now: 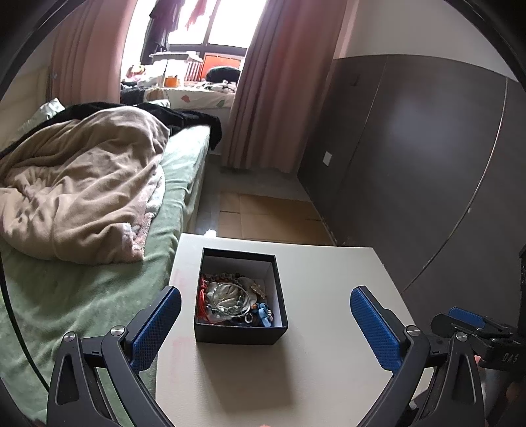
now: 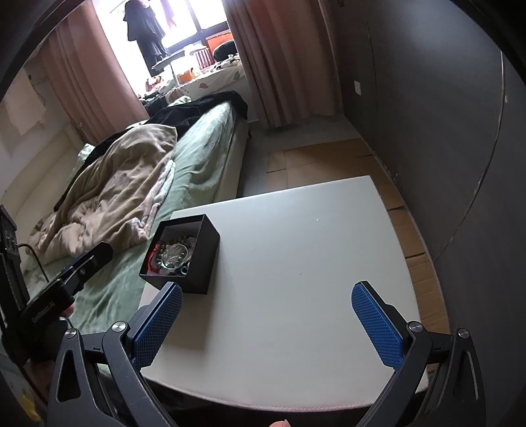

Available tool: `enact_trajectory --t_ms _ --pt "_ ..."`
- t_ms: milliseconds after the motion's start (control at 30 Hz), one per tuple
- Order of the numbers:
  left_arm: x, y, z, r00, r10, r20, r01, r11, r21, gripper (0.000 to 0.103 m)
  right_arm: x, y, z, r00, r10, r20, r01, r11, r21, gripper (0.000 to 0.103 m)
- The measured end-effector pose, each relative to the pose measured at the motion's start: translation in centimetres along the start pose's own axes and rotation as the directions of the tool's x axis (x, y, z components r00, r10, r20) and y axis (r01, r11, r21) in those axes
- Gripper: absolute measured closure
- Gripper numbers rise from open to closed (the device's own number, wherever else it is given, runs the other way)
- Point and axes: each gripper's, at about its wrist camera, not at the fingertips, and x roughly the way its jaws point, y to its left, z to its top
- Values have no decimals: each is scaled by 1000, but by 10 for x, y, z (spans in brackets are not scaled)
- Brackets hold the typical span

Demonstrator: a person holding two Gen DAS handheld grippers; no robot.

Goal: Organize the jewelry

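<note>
1. Box (image 1: 241, 328): a black, open-topped square box with a pale lining, standing upright on the table (image 1: 312, 361); it sits toward the table's left part, nearer the bed side, as the right wrist view (image 2: 203, 259) confirms.
2. Jewelry (image 1: 230, 303): a tangled heap filling the bottom of the box; silver bangles and beaded strands lie on top, a red cord runs along the left wall, and blue pieces lie at the near right corner. In the right wrist view the heap (image 2: 172, 254) shows silver rings and a red patch; single pieces cannot be told apart further.
3. Left gripper (image 1: 264, 325): jaws spread wide, blue pads on both fingers, nothing between them. It hangs over the near table edge, pointed at the box, which lies between the fingertips in the view but clear of both pads.
4. Right gripper (image 2: 267, 320): jaws likewise spread wide and holding nothing, above the bare near part of the table (image 2: 296, 262). The box lies ahead and to its left, just beyond the left pad (image 2: 157, 323).
5. Each gripper shows in the other's view: the right one at the right margin (image 1: 473, 325), the left one at the left margin (image 2: 79, 269).
6. Table: a white, flat top, bearing only the box.
7. Bed (image 1: 98, 295): green sheet, just beside the table's left edge, with a beige blanket (image 1: 82, 184) bunched on it.
8. Background: pink curtains (image 1: 279, 82), a bright window (image 1: 203, 23), a dark wall (image 1: 411, 147), and cardboard (image 1: 269, 213) on the floor.
</note>
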Motion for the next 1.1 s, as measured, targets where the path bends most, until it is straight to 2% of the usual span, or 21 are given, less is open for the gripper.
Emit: enact_trajectory --t_ms 1100 --pt "0 -11 -1 1000 17 11 -18 998 56 1 -7 -8 1 1000 0 5 0 1000 2 0"
